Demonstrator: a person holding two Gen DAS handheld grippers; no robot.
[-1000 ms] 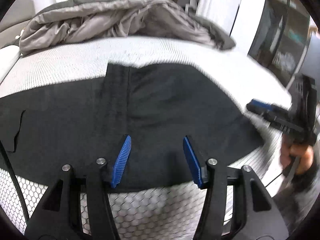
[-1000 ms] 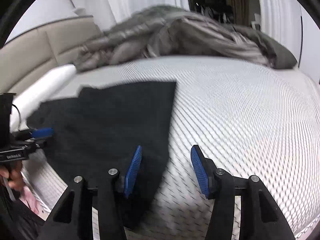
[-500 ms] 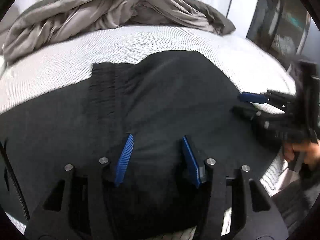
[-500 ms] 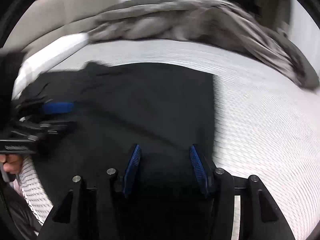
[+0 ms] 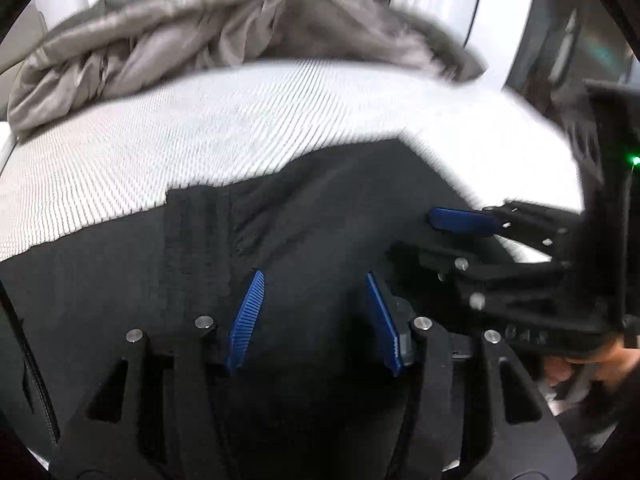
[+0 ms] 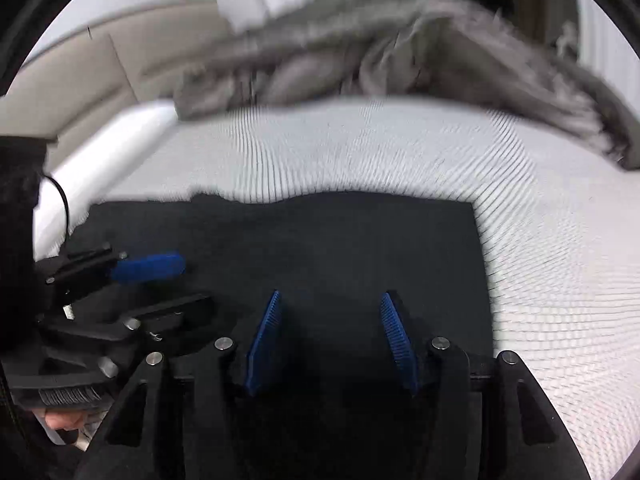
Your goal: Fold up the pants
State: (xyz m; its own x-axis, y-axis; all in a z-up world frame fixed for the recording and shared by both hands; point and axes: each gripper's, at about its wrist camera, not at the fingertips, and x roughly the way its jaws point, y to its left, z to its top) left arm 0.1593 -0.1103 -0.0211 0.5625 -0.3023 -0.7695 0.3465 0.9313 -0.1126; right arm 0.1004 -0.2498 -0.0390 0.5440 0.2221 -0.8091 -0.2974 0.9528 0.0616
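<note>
Black pants [image 5: 320,220] lie flat on the white mesh mattress [image 5: 160,140], with a ribbed band [image 5: 196,240] to the left. My left gripper [image 5: 315,280] hovers over the cloth, open, its blue pads apart with only fabric showing below them. Close on its right is my right gripper [image 5: 432,236], pointing in sideways. In the right wrist view the pants [image 6: 320,248] end in a straight edge at the right. My right gripper [image 6: 330,296] stands open above them, nothing pinched. The left gripper [image 6: 180,284] is at the left, one blue pad [image 6: 148,268] showing.
A crumpled grey duvet [image 5: 200,40] is heaped along the far side of the bed [image 6: 400,48]. A beige headboard [image 6: 80,80] and a white bolster [image 6: 120,140] lie at the left. White mattress [image 6: 540,260] stretches right of the pants. A person's hand [image 5: 580,364] holds the right gripper's handle.
Both grippers have come in from the pants' edges to over the black cloth and now stand close together. Their jaws keep the same gap.
</note>
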